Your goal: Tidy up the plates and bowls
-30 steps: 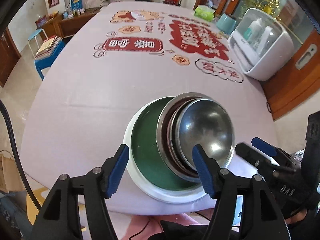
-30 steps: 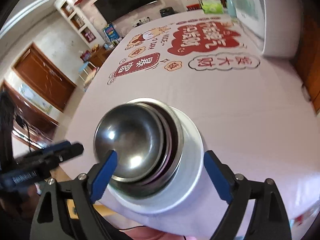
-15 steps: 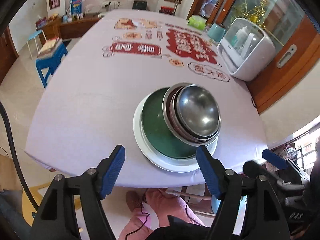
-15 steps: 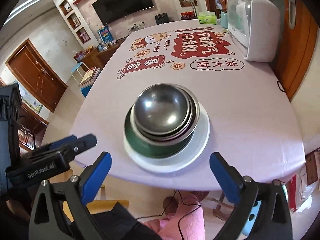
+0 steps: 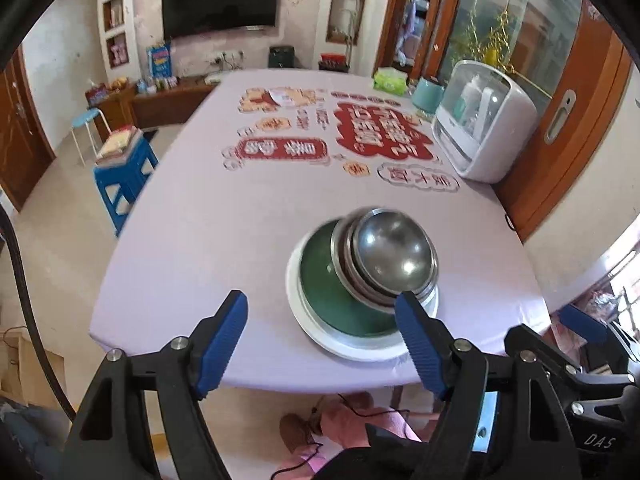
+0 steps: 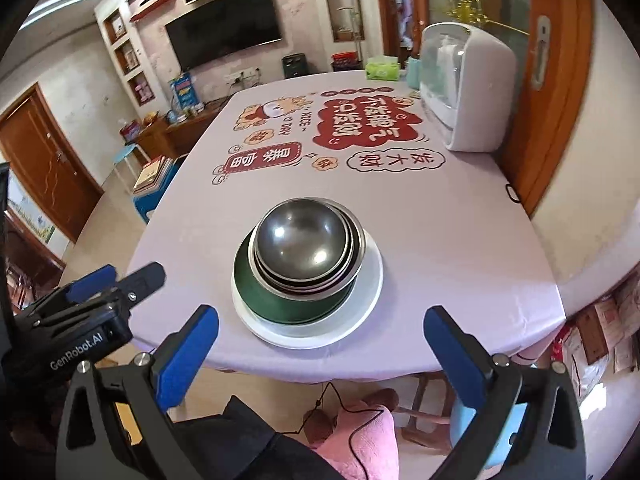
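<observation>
On white plate (image 6: 362,312): nested steel bowls (image 6: 302,240).

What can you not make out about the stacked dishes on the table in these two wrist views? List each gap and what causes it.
- Count of nested steel bowls: both views, rims overlap; blurred in the left wrist view.
- Green dish inside: covered by the bowls.
- White plate near-right rim: left wrist view, behind the left gripper finger.
- Anything beneath the plate: hidden.

A big table in a living room

The table (image 6: 460,240) has a light purple cloth with red pictures. A white box machine (image 6: 466,84) and a green tissue pack (image 6: 383,69) sit at its far end. A black TV (image 6: 224,42) hangs on the wall. A blue stool (image 5: 124,176) holds books.
</observation>
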